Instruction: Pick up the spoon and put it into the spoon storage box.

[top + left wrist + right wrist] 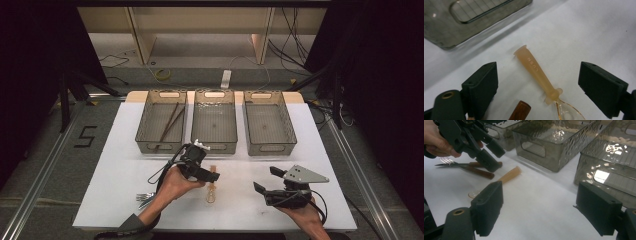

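A translucent orange spoon [539,75], lying on the bench near the middle bin [214,125], is being straddled by the left tool [537,87], wide open for gripping, while the right tool [266,181] is being held open and empty.

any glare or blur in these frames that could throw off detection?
Right gripper view: bright glare patches on the clear bins. Left gripper view: spoon handle sharp, near jaws and bin corner soft. High view: table evenly lit, surroundings very dark, forks small and blurry.
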